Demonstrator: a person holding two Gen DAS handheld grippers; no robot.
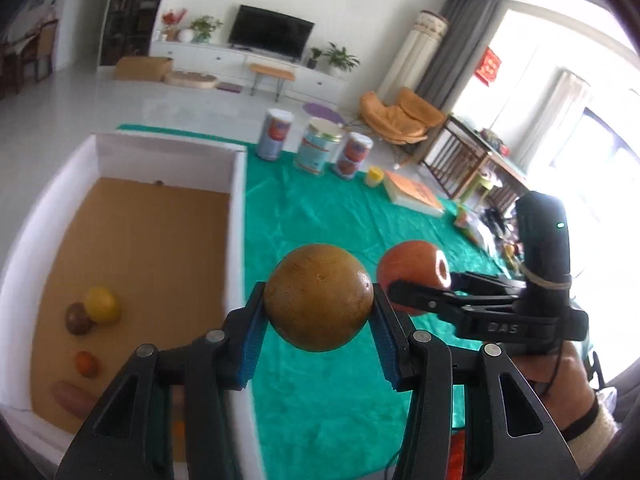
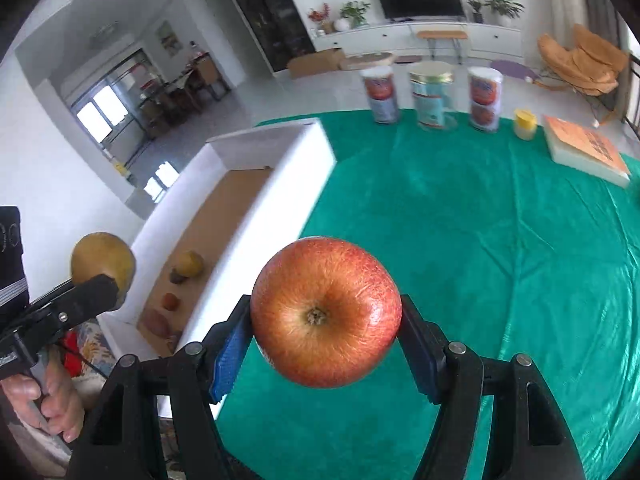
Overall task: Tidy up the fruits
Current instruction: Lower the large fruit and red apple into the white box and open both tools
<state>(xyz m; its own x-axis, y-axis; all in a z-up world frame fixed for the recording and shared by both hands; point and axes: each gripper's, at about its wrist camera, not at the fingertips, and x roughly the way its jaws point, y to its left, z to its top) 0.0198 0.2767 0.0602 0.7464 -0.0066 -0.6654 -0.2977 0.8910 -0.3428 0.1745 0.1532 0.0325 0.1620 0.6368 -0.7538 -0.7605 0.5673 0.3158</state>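
While both grippers clamp fruit, left gripper on a brown pear, right gripper on a red apple, the white box lies at nine o'clock, nearer the left.

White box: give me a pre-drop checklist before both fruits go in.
1. Left tool pinches the brown round fruit between its pads: ok.
2. Right tool pinches the red apple: ok.
3. White box open on top: ok.
4. Bare brown floor free beyond the yellow fruit already inside: ok.
5. Fruits above the box: not ok, both over the green cloth.
6. Grip firmness: cannot tell.
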